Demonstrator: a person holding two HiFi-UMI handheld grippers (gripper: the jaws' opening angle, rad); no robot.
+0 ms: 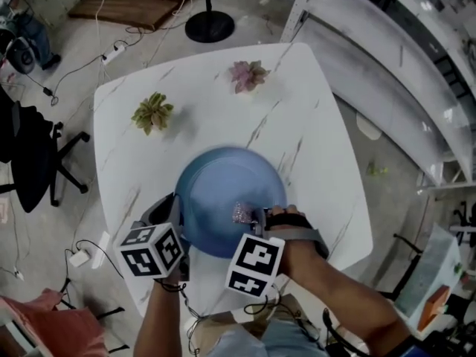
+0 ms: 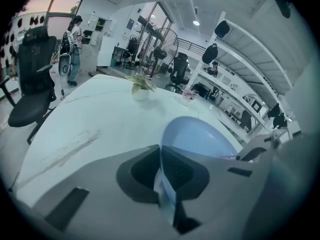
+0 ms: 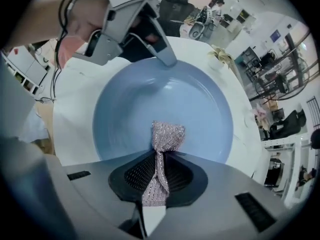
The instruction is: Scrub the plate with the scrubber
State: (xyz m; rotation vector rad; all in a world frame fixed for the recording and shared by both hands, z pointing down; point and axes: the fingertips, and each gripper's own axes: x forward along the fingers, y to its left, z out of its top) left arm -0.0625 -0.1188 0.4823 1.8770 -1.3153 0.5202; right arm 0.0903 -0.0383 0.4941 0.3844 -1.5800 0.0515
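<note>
Scrubbing looks under way with most of the surface left: the left gripper (image 1: 175, 213) clamps the round pale-blue plate (image 1: 220, 188) at its 8 o'clock rim, near the white marble table's (image 1: 312, 117) 6 o'clock edge, while the right gripper (image 1: 256, 219) pinches the silvery mesh scrubber (image 1: 242, 213) against the plate's inside around 5 o'clock.

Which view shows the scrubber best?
The right gripper view: the scrubber fills the middle, pinched in the right gripper over the plate. The head view shows it small; the left gripper view barely shows it.
</note>
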